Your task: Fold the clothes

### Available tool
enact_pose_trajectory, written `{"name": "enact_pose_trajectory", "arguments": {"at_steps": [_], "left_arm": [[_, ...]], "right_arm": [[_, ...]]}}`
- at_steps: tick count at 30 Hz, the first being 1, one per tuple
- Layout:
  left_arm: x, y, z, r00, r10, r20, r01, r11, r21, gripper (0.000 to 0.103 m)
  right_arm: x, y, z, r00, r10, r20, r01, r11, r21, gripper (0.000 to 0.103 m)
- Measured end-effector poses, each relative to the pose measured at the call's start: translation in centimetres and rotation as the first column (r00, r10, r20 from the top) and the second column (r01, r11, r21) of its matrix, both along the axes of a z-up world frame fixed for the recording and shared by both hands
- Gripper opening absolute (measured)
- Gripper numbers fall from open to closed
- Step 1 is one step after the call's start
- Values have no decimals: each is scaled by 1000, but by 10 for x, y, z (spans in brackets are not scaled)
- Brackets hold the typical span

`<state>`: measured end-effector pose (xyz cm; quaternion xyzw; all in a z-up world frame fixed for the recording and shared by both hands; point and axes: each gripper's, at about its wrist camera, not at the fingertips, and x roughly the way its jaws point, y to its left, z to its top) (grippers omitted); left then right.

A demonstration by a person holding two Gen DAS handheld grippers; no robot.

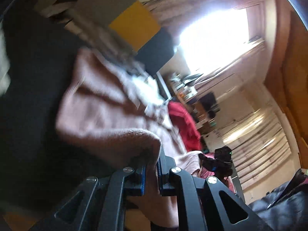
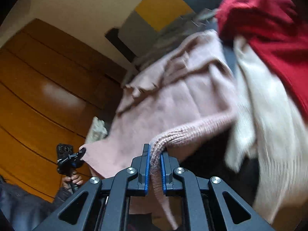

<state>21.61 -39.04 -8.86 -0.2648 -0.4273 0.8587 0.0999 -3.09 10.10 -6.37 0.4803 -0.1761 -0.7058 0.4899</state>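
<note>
A pink knit sweater [image 2: 169,104] hangs in the air between both grippers. My right gripper [image 2: 155,154] is shut on its ribbed hem [image 2: 184,132]. My left gripper [image 1: 154,165] is shut on another edge of the pink sweater [image 1: 107,115], which drapes over its fingers. The left gripper also shows in the right wrist view [image 2: 74,156], pinching the sweater's corner. The right gripper shows small in the left wrist view [image 1: 217,161]. Both views are blurred by motion.
A red garment [image 2: 269,30] and a cream knit garment [image 2: 269,115] lie beside the sweater on a dark surface [image 1: 28,115]. The red garment also shows in the left wrist view [image 1: 184,123]. Wooden wardrobe doors [image 2: 48,88], a bright window [image 1: 213,40] and a radiator [image 1: 263,154] stand around.
</note>
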Motion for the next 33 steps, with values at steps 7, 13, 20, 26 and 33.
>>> {"name": "enact_pose_trajectory", "arguments": {"at_steps": [7,13,20,26,33], "left_arm": [[-115,-75,11,994,94,-53,-93,995,22,8],[-202,-135,-51,962,222,160,-231,972,40,8],[-208,-127,-105,945,205,256,-222,974,39,8],[-143,-92,-105,938,204,280,-224,974,40,8],[-103,-77,-95,935,225,275,-268,955,129,17]], "right_arm": [[-90,-51,27,996,-65,-55,61,997,-56,10],[-183,-82,-14,977,-211,40,211,978,5,10],[-206,-84,-72,954,-270,126,266,963,51,4],[-162,-61,-71,962,-238,134,237,971,27,4],[-128,-58,-41,968,-215,128,215,977,13,33]]}}
